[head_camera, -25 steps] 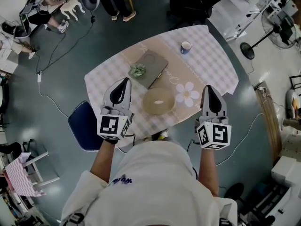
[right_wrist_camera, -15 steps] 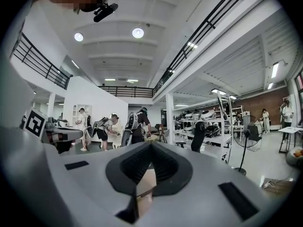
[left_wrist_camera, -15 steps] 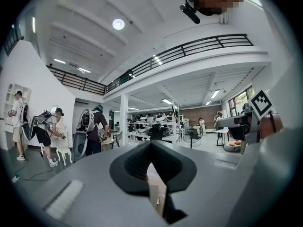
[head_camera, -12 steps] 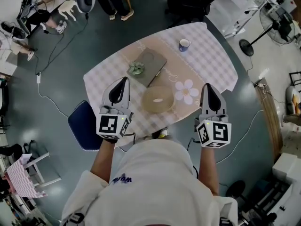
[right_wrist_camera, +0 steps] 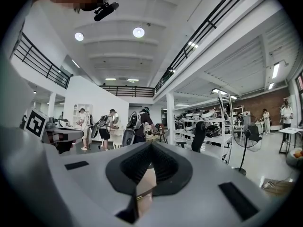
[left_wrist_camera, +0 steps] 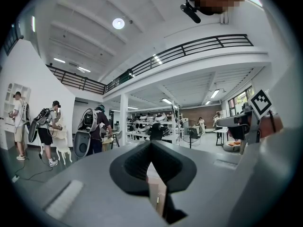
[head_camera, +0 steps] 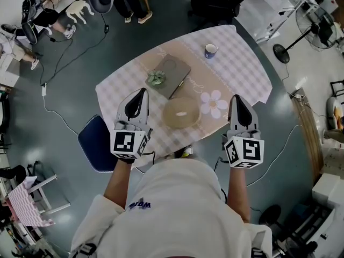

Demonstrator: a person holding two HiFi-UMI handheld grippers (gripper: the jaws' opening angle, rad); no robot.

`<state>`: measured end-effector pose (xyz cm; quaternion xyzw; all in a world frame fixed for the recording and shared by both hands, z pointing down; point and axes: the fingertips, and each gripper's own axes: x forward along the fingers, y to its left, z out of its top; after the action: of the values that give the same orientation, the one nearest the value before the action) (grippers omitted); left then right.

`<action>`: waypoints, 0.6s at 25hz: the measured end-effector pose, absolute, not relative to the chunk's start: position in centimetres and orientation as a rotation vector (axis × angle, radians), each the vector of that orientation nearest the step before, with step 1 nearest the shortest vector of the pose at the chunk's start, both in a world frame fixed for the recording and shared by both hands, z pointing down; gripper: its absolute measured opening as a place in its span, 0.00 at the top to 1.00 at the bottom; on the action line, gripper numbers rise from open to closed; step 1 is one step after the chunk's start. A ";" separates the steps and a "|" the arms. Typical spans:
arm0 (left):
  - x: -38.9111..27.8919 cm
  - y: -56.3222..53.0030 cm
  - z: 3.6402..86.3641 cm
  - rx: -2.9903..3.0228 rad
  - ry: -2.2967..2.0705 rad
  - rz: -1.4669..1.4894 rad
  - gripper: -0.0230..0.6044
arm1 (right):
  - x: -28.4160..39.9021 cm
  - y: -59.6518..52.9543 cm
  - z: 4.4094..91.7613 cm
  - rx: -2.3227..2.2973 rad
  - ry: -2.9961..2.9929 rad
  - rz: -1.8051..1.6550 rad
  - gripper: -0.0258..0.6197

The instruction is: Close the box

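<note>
In the head view a flat grey-brown box (head_camera: 172, 74) lies on the checked table (head_camera: 242, 69), with a small green plant (head_camera: 157, 79) at its left edge. I cannot tell whether its lid is up or down. A round tan bowl-like container (head_camera: 181, 113) sits nearer to me. My left gripper (head_camera: 143, 92) is held level over the table's near left edge, shut with nothing in it. My right gripper (head_camera: 235, 98) hovers at the near right edge, also shut and empty. Both gripper views look out into the hall over the closed left jaw tips (left_wrist_camera: 150, 144) and right jaw tips (right_wrist_camera: 151, 144).
A blue-and-white mug (head_camera: 211, 51) stands at the table's far side and a white flower-shaped mat (head_camera: 214, 105) lies beside the bowl. A dark blue chair (head_camera: 97, 143) is tucked at the near left. Cables run across the floor; people stand at the far left.
Both grippers have stayed where they were, still shut. Only the people in the background have shifted.
</note>
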<state>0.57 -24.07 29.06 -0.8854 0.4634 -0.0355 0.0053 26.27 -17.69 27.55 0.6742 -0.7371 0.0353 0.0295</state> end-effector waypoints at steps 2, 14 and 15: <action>0.5 -23.9 29.2 -2.776 1.449 -0.112 0.96 | 26.2 -17.5 27.5 2.079 -2.271 0.108 0.96; -2.7 -22.5 35.5 -2.837 1.442 -0.435 0.96 | 24.7 -17.3 29.6 1.942 -2.298 0.159 0.96; -3.1 -22.1 36.5 -2.843 1.440 -0.486 0.96 | 24.5 -17.3 29.9 1.922 -2.301 0.165 0.96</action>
<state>-3.10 -22.07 36.51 -0.8811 0.4463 -0.1506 -0.0409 24.53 -17.34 29.85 0.6386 -0.7645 0.0548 0.0695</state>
